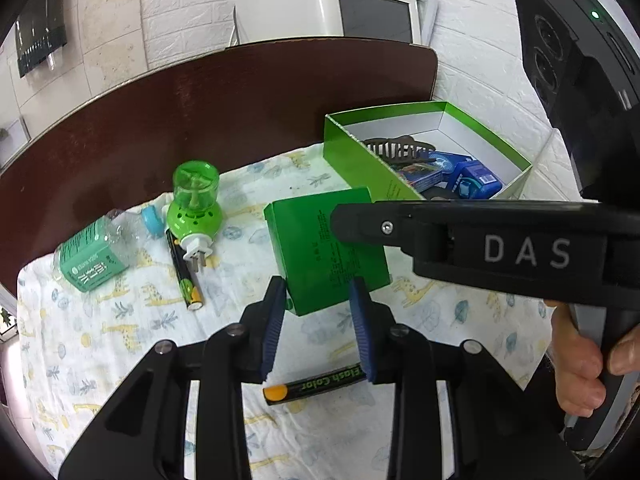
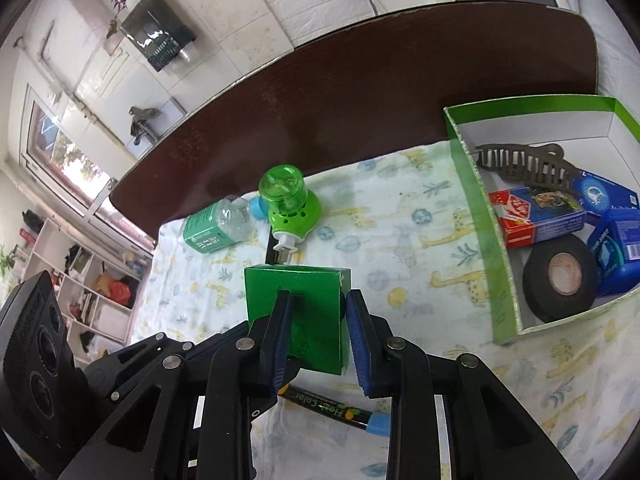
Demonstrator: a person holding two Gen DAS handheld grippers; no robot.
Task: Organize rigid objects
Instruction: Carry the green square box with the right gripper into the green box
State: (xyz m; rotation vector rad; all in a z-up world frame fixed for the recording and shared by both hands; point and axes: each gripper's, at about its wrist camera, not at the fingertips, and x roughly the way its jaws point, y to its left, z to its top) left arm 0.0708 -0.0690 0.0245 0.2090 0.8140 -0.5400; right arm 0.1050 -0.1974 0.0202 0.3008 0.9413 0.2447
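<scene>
Right gripper [image 2: 318, 308] clamps green box [image 2: 296, 300]; left gripper [image 1: 320, 300] too; open tray [image 2: 480, 216] rim near.

Behind the green packet [image 2: 298, 312], the second marker [image 2: 273, 251] shows only a dark sliver. In the open box [image 2: 486, 236], the hair clip [image 2: 524, 162] covers part of the card pack [image 2: 538, 220]. Print on the packet is too small to read. The person's hand [image 1: 580, 364] is cut off at the edge.
</scene>
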